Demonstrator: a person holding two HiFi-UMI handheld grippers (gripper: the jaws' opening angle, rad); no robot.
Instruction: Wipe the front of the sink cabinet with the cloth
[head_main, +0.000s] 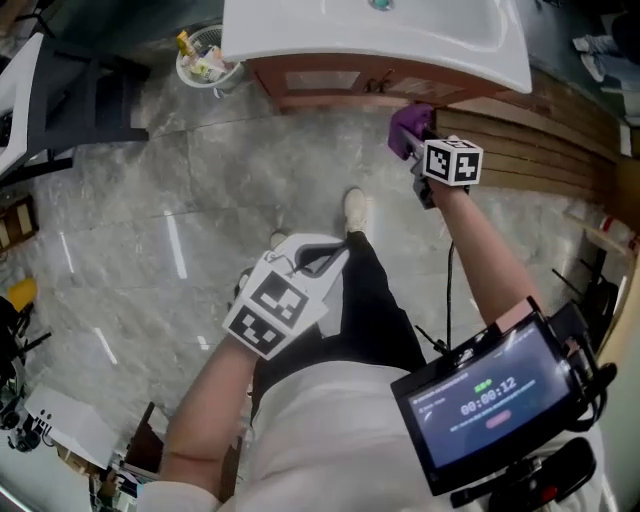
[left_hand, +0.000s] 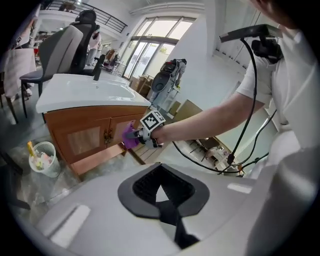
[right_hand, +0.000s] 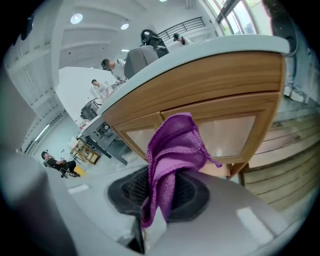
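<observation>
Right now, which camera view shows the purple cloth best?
The right gripper view: the cloth fills the centre, clamped in the right gripper's jaws, before the cabinet door. The head view shows only a small purple patch, the left gripper view a distant one.

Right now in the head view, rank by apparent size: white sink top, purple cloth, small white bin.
1. white sink top, largest by far
2. small white bin
3. purple cloth, only slightly smaller than the bin, so those two are close
</observation>
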